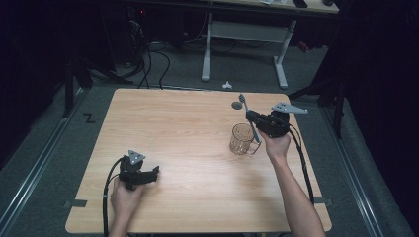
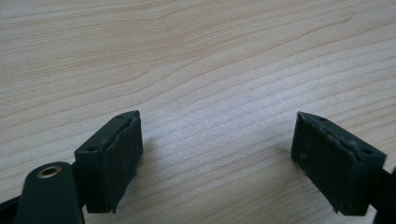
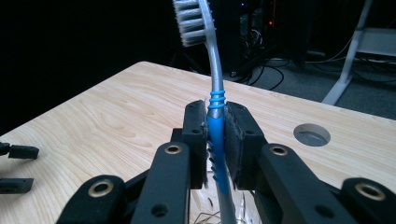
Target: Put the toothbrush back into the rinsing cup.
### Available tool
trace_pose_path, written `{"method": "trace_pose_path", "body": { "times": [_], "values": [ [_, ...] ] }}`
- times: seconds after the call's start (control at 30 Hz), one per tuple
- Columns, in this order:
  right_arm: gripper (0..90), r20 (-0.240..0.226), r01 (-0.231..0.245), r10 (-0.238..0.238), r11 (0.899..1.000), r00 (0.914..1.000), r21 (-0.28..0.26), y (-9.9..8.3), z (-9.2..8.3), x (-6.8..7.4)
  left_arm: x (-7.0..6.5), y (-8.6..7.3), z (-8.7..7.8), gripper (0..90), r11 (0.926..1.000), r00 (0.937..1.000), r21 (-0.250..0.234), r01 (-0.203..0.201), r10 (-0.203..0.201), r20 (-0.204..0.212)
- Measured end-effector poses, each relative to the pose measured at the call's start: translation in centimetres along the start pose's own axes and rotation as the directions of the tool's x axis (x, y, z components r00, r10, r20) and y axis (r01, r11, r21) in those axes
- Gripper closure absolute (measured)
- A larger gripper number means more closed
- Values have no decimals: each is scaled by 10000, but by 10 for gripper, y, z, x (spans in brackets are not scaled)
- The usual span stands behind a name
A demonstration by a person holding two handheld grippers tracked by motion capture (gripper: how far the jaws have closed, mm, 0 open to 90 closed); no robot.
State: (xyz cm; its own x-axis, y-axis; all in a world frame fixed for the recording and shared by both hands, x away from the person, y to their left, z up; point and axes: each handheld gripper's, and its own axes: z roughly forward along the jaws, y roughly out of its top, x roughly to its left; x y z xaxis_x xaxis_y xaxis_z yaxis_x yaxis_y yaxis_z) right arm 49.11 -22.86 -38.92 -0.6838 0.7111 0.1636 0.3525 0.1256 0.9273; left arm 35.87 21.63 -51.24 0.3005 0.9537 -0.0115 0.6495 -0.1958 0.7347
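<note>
Right claw (image 3: 215, 140) clamped on toothbrush (image 3: 215, 126) at blue grip, bristles up, handle tip apparently just inside glass mug (image 1: 242, 139) near right worktop (image 1: 188, 128) edge. Left claw (image 2: 217, 163) wide, empty, resting low. Lower straight down, keep handle clear of rim, release only once seated.

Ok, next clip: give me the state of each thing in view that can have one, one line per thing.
Toothbrush: upright, bristle head up, clamped at its blue grip, lower end down in the mug.
Glass mug: upright on the table, not gripped.
Right gripper: shut on the toothbrush, above the mug.
Left gripper: open, nothing between its jaws, low over bare wood.
Table: round hole near its far right edge.
</note>
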Motion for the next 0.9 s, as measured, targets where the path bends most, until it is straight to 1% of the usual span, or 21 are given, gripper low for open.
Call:
{"method": "trace_pose_path", "body": {
  "times": [0.37, 0.9],
  "values": [
    [790, 123, 99, -98, 9999, 9999, -62, -2, -11, 0, 0, 0, 0, 172, 10000, 10000, -4, 5, -5, -1],
    [792, 509, 144, -170, 9986, 9986, 510, -8, -25, -1, 0, 0, 0, 172, 10000, 10000, -6, 5, -5, -1]
  ]
}}
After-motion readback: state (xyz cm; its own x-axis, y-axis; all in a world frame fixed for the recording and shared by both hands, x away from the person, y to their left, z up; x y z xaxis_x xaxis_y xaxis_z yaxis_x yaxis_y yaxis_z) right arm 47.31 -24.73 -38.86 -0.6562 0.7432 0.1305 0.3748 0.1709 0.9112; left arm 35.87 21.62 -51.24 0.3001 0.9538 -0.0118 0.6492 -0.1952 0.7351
